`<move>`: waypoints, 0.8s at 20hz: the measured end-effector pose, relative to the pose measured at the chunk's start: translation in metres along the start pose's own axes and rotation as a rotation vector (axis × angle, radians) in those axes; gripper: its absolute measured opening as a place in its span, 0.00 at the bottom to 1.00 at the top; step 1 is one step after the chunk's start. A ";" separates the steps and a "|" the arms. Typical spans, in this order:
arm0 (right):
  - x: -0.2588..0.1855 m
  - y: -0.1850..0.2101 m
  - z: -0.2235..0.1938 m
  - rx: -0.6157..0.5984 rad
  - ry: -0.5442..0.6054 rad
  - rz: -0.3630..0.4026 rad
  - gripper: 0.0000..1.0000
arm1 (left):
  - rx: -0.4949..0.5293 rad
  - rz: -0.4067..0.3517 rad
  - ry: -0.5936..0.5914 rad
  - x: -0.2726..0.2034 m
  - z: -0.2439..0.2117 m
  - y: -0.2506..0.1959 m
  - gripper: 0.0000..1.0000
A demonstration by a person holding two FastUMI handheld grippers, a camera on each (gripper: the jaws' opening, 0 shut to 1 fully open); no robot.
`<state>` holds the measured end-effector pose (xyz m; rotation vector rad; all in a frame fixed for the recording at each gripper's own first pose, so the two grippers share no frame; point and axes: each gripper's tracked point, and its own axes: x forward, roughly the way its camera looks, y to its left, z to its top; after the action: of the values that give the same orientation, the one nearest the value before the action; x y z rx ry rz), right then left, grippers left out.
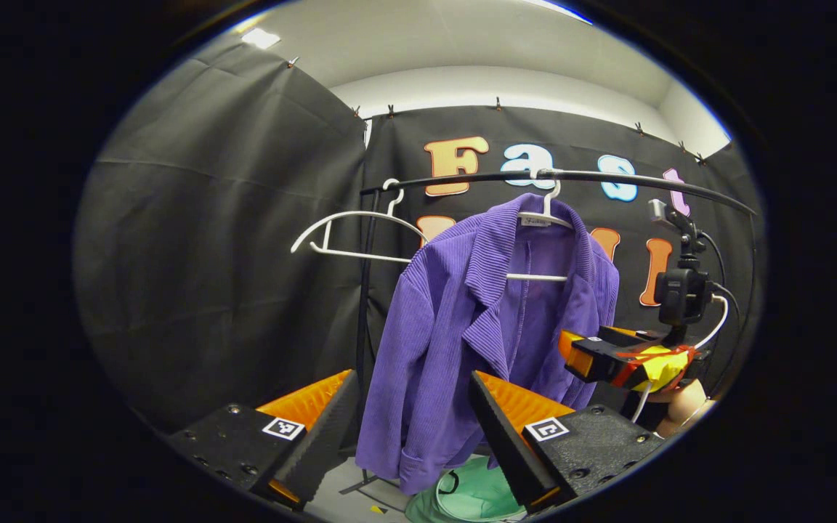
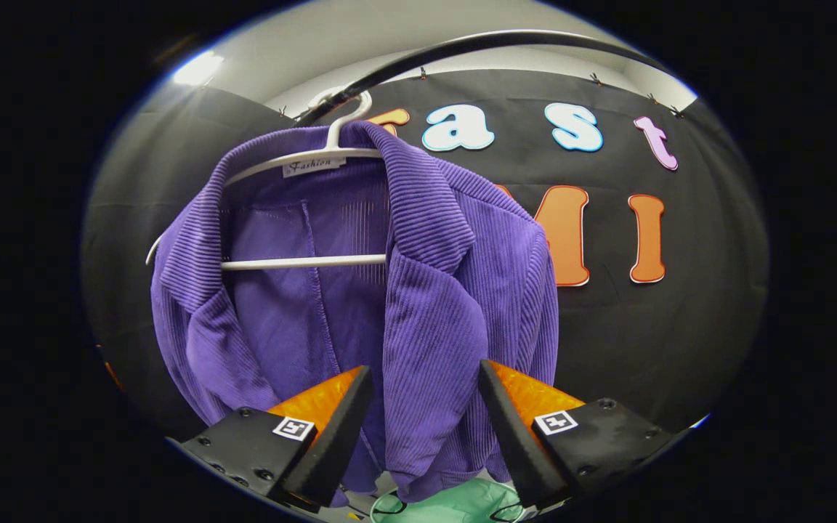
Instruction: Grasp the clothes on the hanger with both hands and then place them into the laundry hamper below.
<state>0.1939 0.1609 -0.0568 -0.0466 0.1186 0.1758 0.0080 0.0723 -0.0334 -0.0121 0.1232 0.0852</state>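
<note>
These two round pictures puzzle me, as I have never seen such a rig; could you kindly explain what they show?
Each picture comes from a camera riding on a hand-held two-finger tool, looking forward along its fingers.

In the left gripper view, the left tool is open, its fingers apart in front of a purple jacket. The jacket hangs on a white hanger from a black rail. A second, bare hanger hangs beside it. Farther off, the other tool shows, with the person's hand behind it.

In the right gripper view, the right tool is also open, close to the same jacket. Neither holds anything yet.

Below sits a green laundry hamper.
</note>
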 end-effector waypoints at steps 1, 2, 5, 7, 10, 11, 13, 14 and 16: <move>0.005 0.000 -0.002 -0.015 0.005 -0.002 0.86 | -0.001 -0.006 -0.002 0.003 0.001 -0.003 0.95; 0.009 0.002 -0.004 -0.030 0.013 0.007 0.78 | 0.001 -0.010 -0.006 0.006 0.001 -0.006 0.95; 0.015 0.006 -0.002 -0.062 0.014 0.032 0.60 | 0.004 -0.030 -0.019 0.019 0.004 -0.017 0.95; 0.019 0.008 -0.003 -0.060 0.023 0.049 0.50 | -0.003 -0.041 -0.019 0.029 0.002 -0.025 0.92; 0.020 0.006 -0.004 -0.046 0.031 0.070 0.19 | 0.000 -0.047 -0.022 0.046 0.002 -0.034 0.95; 0.017 0.008 -0.003 -0.041 0.028 0.080 0.19 | 0.000 -0.048 -0.021 0.051 0.002 -0.037 0.95; 0.020 0.004 -0.005 -0.045 0.028 0.087 0.19 | -0.005 -0.057 -0.025 0.061 0.001 -0.046 0.95; 0.024 0.001 -0.006 -0.042 0.024 0.074 0.14 | -0.009 -0.062 -0.025 0.066 0.001 -0.050 0.95; 0.016 0.003 -0.003 -0.020 0.033 0.101 0.02 | -0.012 -0.074 -0.016 0.074 -0.004 -0.059 0.92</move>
<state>0.2084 0.1663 -0.0620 -0.0634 0.1520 0.2773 0.0859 0.0201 -0.0463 -0.0280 0.1058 0.0124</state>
